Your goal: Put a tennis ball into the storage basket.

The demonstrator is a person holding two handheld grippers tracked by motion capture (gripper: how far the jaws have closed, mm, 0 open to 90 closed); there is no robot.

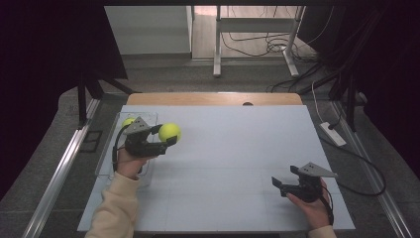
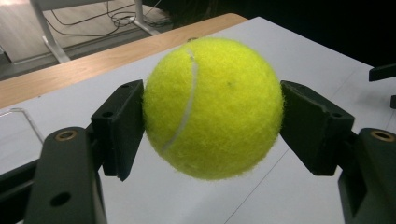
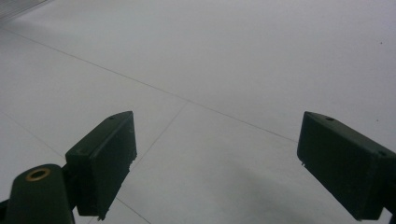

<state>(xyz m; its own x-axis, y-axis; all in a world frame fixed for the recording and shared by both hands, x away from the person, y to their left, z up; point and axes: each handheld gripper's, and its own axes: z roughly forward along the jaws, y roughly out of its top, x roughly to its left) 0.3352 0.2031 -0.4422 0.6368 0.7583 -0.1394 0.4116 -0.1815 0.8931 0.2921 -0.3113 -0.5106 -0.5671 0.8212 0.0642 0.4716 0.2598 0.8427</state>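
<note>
Left gripper [image 1: 166, 135] clamped on a yellow tennis ball [image 1: 170, 132], held above the white table [image 1: 237, 148] beside a clear tray [image 1: 110, 148]; a second ball [image 1: 128, 121], seemingly inside the tray; right gripper [image 1: 286, 177] spread wide, empty.

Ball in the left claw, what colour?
Yellow-green ball with a white seam, best in the left gripper view.
</note>
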